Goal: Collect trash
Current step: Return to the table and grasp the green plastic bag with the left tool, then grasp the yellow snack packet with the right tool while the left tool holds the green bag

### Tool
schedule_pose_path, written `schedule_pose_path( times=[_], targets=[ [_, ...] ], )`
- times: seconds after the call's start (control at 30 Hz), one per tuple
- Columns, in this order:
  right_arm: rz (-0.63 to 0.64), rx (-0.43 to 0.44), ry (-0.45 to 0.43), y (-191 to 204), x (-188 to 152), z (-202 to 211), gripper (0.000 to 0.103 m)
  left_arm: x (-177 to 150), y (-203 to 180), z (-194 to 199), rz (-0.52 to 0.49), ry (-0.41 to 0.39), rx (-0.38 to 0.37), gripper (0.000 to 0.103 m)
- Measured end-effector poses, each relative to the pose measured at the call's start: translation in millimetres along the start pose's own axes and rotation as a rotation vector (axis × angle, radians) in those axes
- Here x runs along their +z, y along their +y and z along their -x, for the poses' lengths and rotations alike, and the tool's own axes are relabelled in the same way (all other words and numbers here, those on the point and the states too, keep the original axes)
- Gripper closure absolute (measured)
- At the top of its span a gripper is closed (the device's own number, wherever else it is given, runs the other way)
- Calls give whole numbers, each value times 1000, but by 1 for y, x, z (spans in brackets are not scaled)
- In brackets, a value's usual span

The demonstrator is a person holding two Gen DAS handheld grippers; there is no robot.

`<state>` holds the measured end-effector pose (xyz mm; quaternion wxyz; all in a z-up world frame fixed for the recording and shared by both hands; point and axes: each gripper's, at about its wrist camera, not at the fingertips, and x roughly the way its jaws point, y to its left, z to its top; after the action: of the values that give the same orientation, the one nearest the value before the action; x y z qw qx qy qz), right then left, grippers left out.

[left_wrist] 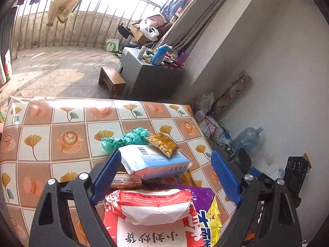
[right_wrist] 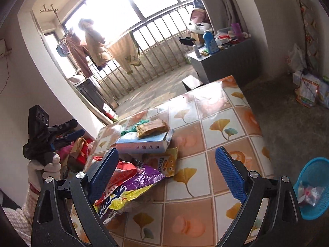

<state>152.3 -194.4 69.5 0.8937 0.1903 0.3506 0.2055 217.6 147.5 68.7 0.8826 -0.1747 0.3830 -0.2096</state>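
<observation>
Both tools, left tool [left_wrist: 164, 177] and right tool [right_wrist: 166, 175], are hovering wide open and empty over the wrapper pile [left_wrist: 156, 201] on the desk [right_wrist: 226, 111], apparently choosing a first piece for the blue basket [right_wrist: 314, 185] on the floor.

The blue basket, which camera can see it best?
The right wrist view. The blue basket sits on the floor beside the table, with some crumpled trash inside. The left wrist view doesn't show it at all.
</observation>
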Motion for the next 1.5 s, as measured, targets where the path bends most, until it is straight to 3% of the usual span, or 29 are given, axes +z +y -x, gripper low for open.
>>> schedule_pose_path(
  times=[0.3, 0.5, 0.6, 0.77, 0.83, 0.97, 1.1, 1.33, 1.5],
  targets=[
    [254, 47, 130, 63, 26, -83, 16, 20, 78, -56, 204, 166, -75, 26],
    [369, 58, 217, 84, 30, -138, 21, 16, 125, -103, 399, 288, -118, 33],
    [387, 53, 276, 85, 28, -161, 25, 14, 142, -121, 467, 322, -130, 37],
    [377, 48, 354, 80, 25, -182, 40, 9, 161, -137, 558, 352, -141, 52],
    [377, 41, 359, 79, 23, -183, 43, 8, 164, -140, 564, 357, -151, 58],
    [372, 30, 367, 78, 23, -181, 61, 7, 167, -140, 569, 355, -147, 71],
    [382, 9, 366, 77, 23, -182, 71, 7, 166, -139, 559, 337, -145, 77],
    [452, -27, 345, 89, 19, -180, 101, 15, 156, -133, 511, 286, -139, 87],
    [502, -41, 296, 97, 18, -172, 103, 23, 148, -122, 478, 229, -158, 90]
  ],
)
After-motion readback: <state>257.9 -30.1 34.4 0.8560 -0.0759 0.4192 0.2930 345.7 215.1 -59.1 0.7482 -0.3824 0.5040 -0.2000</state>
